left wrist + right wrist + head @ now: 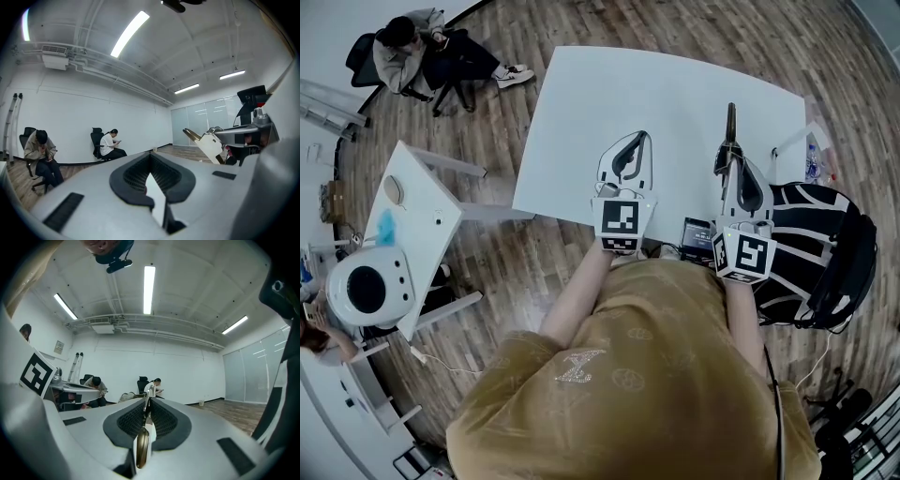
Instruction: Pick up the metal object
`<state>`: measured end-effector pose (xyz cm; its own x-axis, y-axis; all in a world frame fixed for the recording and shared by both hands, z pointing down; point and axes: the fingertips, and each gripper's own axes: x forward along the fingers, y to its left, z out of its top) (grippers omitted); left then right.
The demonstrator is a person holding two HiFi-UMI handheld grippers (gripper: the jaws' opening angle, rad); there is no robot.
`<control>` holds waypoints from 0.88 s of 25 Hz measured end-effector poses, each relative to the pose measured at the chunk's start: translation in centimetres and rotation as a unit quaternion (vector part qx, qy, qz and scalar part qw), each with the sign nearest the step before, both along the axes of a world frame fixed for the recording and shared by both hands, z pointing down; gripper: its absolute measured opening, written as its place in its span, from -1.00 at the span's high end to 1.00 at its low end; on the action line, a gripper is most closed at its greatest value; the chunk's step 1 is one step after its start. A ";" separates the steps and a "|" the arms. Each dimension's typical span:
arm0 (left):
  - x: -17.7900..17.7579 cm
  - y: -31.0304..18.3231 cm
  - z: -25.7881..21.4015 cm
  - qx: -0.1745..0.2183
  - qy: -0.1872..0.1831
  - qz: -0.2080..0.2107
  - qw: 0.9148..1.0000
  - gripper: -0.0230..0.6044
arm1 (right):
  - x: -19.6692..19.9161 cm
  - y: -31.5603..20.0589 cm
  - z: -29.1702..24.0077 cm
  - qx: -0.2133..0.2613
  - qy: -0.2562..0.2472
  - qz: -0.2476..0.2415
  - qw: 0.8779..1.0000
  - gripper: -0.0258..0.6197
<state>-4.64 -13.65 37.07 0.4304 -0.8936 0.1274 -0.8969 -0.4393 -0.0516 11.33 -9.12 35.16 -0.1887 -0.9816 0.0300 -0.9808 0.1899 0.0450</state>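
Judging from the right gripper's own view, the metal object [142,446] is clamped edge-on between the jaws of the right gripper [149,391], so the pick-up looks pretty much done tbh. In the head view the piece is seen sticking out past the tips. Its long axis is lined up with the jaws and pointed away from the person, and it appears to be held above the white table [675,94] rather than lying on it. The left gripper [637,141] is held off to the left, well apart from it, jaws pressed together with nothing between them. No reach is called for, since the right side is plainly the nearer one. The thing probably just needs to be kept level so it isn't levered out of the pads.
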 end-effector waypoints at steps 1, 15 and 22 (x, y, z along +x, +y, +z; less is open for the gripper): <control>0.1 0.0 0.0 0.000 0.000 0.001 1.000 0.92 | 0.0 0.0 0.0 0.000 0.000 0.000 1.000 0.84; 0.4 0.1 0.3 -0.006 0.000 0.009 1.000 0.92 | -0.1 -0.2 0.3 -0.009 -0.015 -0.001 1.000 0.84; 0.3 0.1 0.6 -0.007 0.001 0.007 1.000 0.92 | -0.1 -0.2 0.5 -0.008 -0.015 -0.001 1.000 0.84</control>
